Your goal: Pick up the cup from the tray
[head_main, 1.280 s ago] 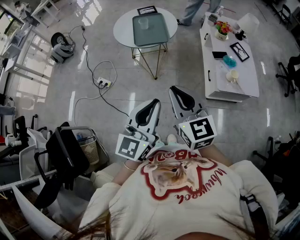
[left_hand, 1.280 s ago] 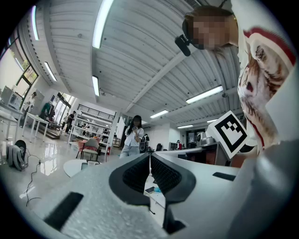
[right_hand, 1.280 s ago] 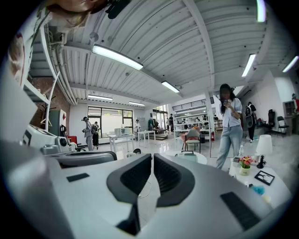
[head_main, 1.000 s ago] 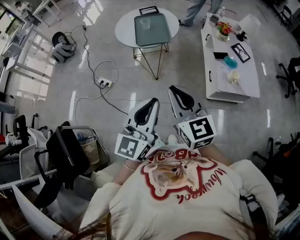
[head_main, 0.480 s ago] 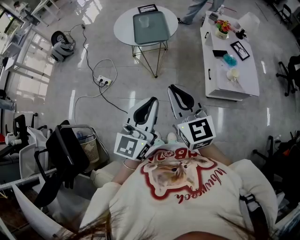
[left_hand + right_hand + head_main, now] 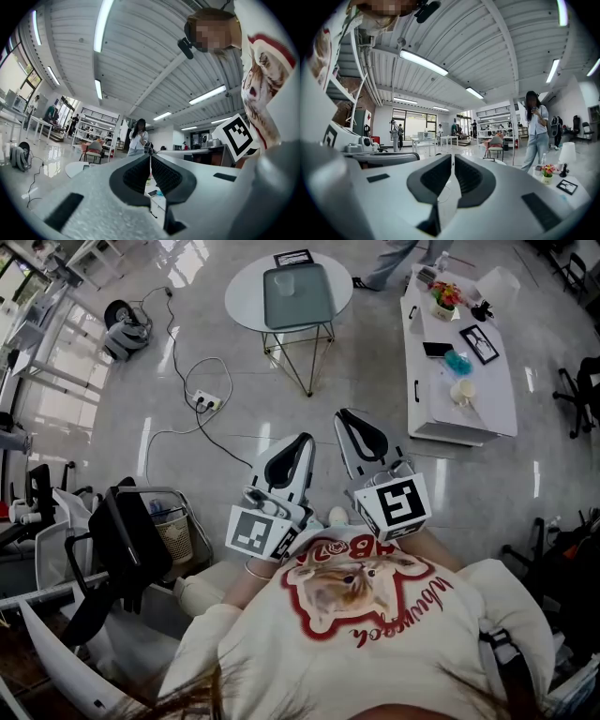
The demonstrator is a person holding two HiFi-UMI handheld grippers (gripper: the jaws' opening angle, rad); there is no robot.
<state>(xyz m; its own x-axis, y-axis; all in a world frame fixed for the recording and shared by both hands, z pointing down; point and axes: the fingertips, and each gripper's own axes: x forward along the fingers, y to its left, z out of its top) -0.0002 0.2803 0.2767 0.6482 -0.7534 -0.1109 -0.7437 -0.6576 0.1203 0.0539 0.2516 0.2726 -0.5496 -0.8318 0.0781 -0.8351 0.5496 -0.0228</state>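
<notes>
The cup (image 6: pixel 284 282) stands near the upper-left corner of the tray (image 6: pixel 309 306) on the round table (image 6: pixel 246 298), at the top centre of the head view, well apart from both tools. Reaching it cleanly likely means stepping closer and opening one tool before arrival. The left gripper (image 6: pixel 304 441) and right gripper (image 6: pixel 344 416) sit mid-frame, level, side by side, jaws closed on nothing.

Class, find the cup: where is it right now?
In the head view, top centre: the cup stands on the far left part of the tray, on the round table, left of the long white table.
</notes>
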